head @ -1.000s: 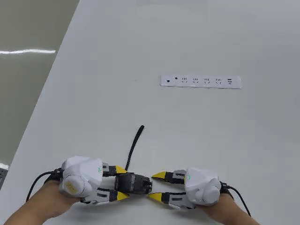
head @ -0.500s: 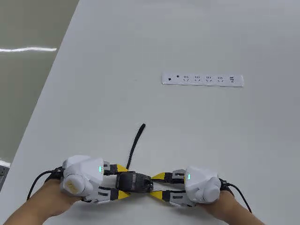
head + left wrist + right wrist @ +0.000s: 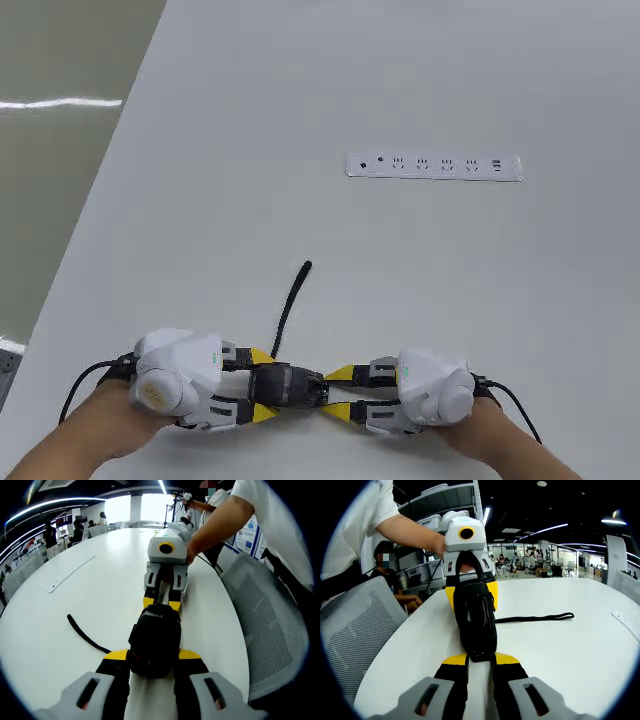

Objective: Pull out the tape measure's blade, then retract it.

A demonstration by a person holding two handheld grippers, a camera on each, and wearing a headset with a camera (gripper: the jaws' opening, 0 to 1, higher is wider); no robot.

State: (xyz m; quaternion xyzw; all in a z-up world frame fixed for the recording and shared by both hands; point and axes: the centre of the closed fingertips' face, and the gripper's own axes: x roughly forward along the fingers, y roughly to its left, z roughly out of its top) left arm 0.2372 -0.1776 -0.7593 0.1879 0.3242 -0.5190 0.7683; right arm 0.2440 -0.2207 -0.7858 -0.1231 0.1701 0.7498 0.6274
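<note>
A black tape measure (image 3: 287,385) lies near the table's front edge, with my left gripper (image 3: 263,384) shut on its case. Its black wrist strap (image 3: 290,305) trails away across the table. In the left gripper view the case (image 3: 155,640) sits between my yellow fingertips (image 3: 116,654), and the right gripper (image 3: 161,603) faces it from beyond. My right gripper (image 3: 338,391) meets the case's front end, jaws narrowed onto it. In the right gripper view the tape measure (image 3: 476,615) stands right above that gripper (image 3: 480,658), whose tips flank its lower end. The blade itself is hidden.
A white power strip (image 3: 435,166) lies further back on the white table (image 3: 400,270). The table's left edge (image 3: 95,200) drops to the floor. A grey mesh chair (image 3: 270,625) stands beside the table. People sit in the office behind.
My right gripper has slid left to the tape measure's front end and its jaws have narrowed. The left gripper has kept its hold on the case.
</note>
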